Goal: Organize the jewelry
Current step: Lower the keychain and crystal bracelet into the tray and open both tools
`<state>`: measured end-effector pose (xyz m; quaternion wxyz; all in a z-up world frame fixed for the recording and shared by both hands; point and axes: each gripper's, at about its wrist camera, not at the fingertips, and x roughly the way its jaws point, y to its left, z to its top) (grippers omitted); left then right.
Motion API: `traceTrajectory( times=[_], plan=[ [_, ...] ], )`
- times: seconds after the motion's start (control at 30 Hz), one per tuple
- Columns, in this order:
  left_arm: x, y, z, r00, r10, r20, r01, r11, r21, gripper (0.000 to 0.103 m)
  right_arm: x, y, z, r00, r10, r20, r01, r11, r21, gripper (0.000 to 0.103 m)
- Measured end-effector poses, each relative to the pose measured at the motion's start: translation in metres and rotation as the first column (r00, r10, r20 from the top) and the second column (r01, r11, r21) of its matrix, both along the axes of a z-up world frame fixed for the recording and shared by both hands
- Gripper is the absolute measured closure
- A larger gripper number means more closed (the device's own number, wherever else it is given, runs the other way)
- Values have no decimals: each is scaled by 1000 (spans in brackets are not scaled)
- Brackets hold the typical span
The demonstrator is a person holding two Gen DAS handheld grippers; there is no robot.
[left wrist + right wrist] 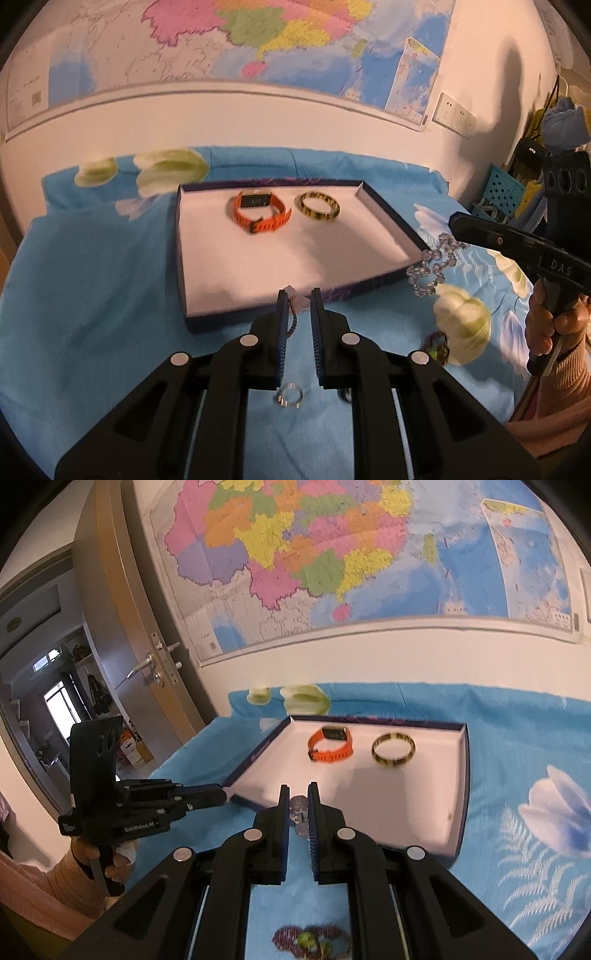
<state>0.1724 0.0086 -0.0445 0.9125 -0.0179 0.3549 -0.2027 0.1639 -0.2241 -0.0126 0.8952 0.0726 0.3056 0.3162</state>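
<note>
Left tongs point(298, 295), lower centre of the left wrist view, are clamped on a braided cord piece with pale stones point(291, 314), held in front of the tray's point(183, 266) near rim. Right tongs point(298, 792), lower centre of the right wrist view, are clamped on a clear bead bracelet point(299, 812). Orange watch point(258, 214) and yellow-black bangle point(317, 206) lie inside the tray, upper centre. A silver ring point(290, 395) rests on the blue bedsheet point(92, 295) beneath the left tongs

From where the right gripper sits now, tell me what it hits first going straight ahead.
Probably the white floor of the tray, just past its near rim. The right gripper, carrying a clear bead bracelet, points down into it, short of the orange watch; depth is uncertain.
</note>
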Motion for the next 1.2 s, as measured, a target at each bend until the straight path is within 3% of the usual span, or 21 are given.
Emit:
traceTrajectory(
  times=[0.23, 0.63, 0.9, 1.2],
  plan=[
    [31, -12, 5, 1000, -17, 7, 17, 1000, 3, 90, 39, 4, 3, 1000, -27, 7, 27, 1000, 7, 95],
    [83, -30, -8, 1000, -9, -20, 10, 998, 54, 90, 103, 12, -23, 993, -70, -94, 73, 997, 22, 95],
    [113, -35, -29, 996, 16, -83, -10, 998, 70, 90, 126, 18, -39, 987, -69, -145, 72, 997, 14, 95],
    [129, -40, -49, 989, 30, -142, -17, 996, 92, 90, 135, 11, -58, 976, -125, -180, 116, 992, -57, 95]
  ],
)
